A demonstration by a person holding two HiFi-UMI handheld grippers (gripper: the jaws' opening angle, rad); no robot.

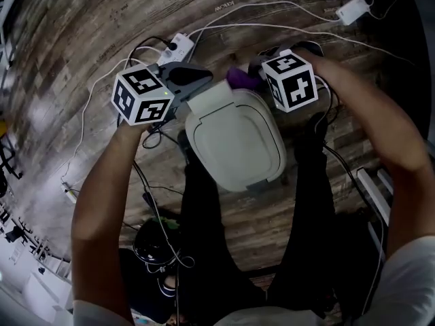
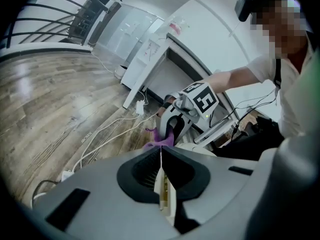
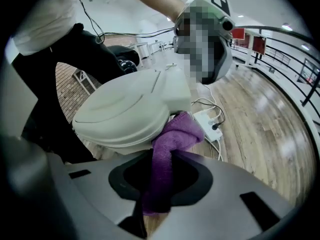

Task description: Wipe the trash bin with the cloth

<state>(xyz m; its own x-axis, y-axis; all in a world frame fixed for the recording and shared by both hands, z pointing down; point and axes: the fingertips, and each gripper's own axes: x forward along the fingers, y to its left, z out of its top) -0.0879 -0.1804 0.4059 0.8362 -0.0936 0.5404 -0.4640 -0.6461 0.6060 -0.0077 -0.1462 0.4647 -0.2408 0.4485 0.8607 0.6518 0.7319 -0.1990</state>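
Trash bin (image 1: 234,138) is standing on the wood floor (image 1: 81,46) btwn my legs (image 1: 204,236), lid down, hinge edge pointing away from me. Open floor is lying ahead & to my left. Cables (image 1: 272,7) & a power strip (image 1: 175,45) are trailing just past the bin's far edge, and my legs are crowding both its long sides. My left gripper (image 1: 197,87) is reaching in at the lid's far-left corner, jaws closed on a thin cream edge of the bin. My right gripper (image 1: 255,73) is sitting at the far-right corner, jaws clamping the purple cloth (image 3: 170,144), w/ its bunched end pressing against the bin's back just under the lid rim. Both forearms are stretching fwd & down, grippers angling in toward each other.
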